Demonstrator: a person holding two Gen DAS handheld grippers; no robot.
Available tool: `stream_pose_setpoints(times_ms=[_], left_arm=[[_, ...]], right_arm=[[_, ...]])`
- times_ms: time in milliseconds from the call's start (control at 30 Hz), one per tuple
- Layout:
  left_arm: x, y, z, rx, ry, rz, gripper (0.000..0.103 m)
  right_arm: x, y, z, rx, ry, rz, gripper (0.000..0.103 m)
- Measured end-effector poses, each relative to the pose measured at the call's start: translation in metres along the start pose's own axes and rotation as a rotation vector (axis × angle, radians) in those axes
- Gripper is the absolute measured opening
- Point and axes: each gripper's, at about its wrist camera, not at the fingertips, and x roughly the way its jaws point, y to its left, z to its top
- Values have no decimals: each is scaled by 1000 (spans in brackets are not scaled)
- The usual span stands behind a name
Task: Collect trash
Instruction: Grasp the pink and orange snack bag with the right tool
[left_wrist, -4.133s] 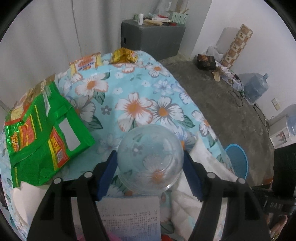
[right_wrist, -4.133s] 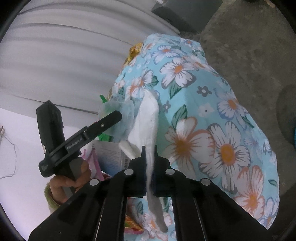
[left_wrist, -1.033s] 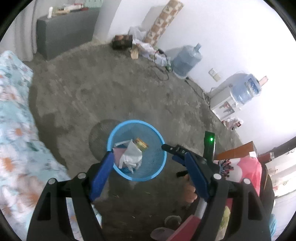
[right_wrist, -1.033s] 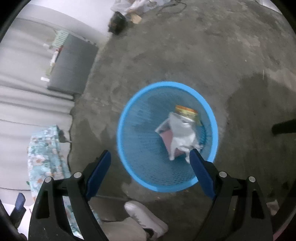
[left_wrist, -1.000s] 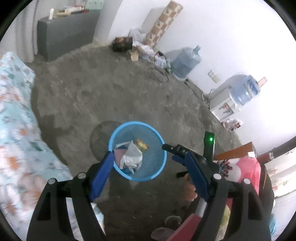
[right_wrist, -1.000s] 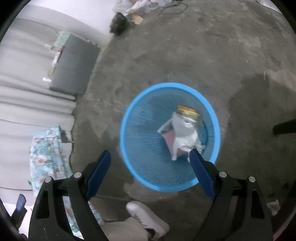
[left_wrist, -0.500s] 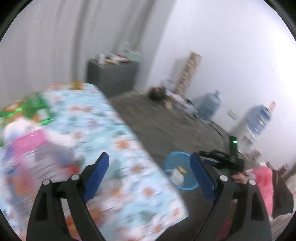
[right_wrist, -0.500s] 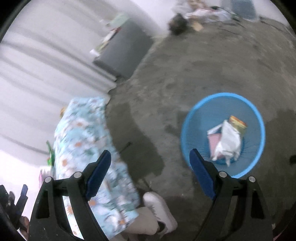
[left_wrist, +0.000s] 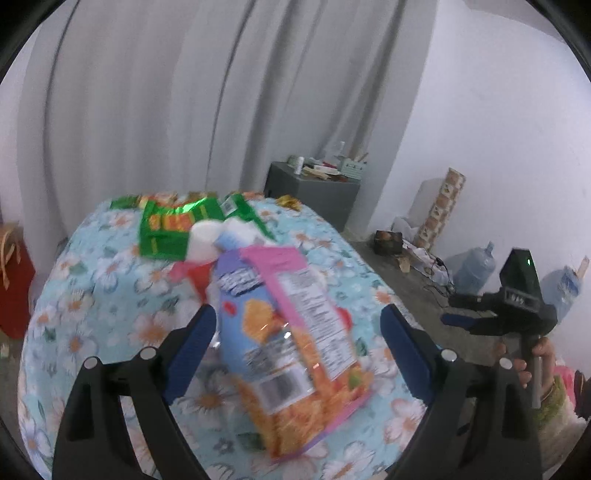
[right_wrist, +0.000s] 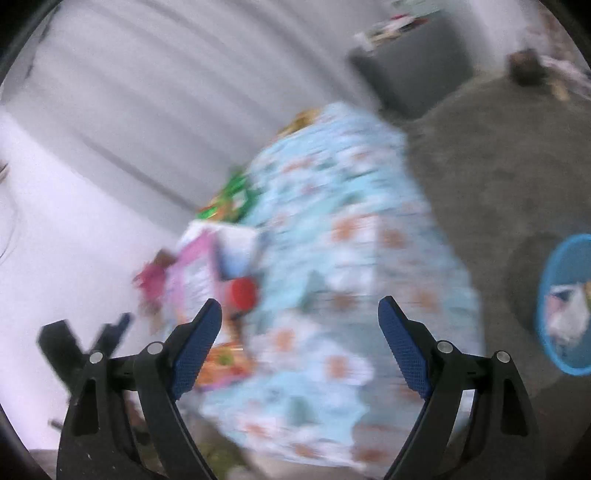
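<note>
Trash item nearest the left gripper (left_wrist: 297, 345): a flat pink-and-orange plastic snack bag (left_wrist: 291, 339) with a white nutrition panel, lying face-down on the floral light-blue tablecloth (left_wrist: 110, 295). Its long axis runs from the far left to the near right in the left wrist view; the purple-blue end points away toward the curtain, the orange end points toward the camera. The bag sits in the gap between the blue pads (left_wrist: 190, 349) of the left gripper, and no pad touches it; these jaws stand spread wide, empty.

Beyond the bag lie a crumpled white tissue (left_wrist: 205, 240) and a green foil wrapper (left_wrist: 173, 229), with further small wrappers near the table's far edge.

The right gripper (right_wrist: 299, 341) also has its jaws spread wide and grasps nothing. Its view is heavily blurred. A blue mesh wastebasket (right_wrist: 565, 302) stands on the grey floor at the right edge of that view, well apart from the table, with crumpled white material inside.
</note>
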Motion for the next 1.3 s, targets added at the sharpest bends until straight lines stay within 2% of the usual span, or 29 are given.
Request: stream_pose_setpoints(times_ms=[167, 300, 433, 600, 733, 900, 1000, 1167, 1300], left_arm=[[0, 26, -19, -53, 11, 2, 88], [5, 36, -27, -83, 19, -17, 87], [10, 39, -32, -67, 27, -40, 73], [20, 35, -41, -58, 61, -83, 54], [30, 28, -48, -40, 94, -84, 38], [37, 24, -50, -35, 110, -89, 26], [42, 25, -50, -41, 110, -74, 25], [45, 28, -50, -45, 111, -58, 23], [46, 27, -52, -37, 118, -56, 23]], right_arm=[[51, 34, 3, 1, 94, 74, 82], [84, 50, 5, 16, 143, 107, 74], [108, 51, 4, 49, 170, 85, 64], [127, 44, -2, 96, 194, 80, 59], [127, 40, -3, 116, 190, 82, 54], [120, 37, -7, 135, 208, 130, 47], [117, 37, -13, 136, 225, 153, 43], [111, 36, -21, 138, 237, 193, 28], [102, 34, -28, 131, 238, 291, 24]])
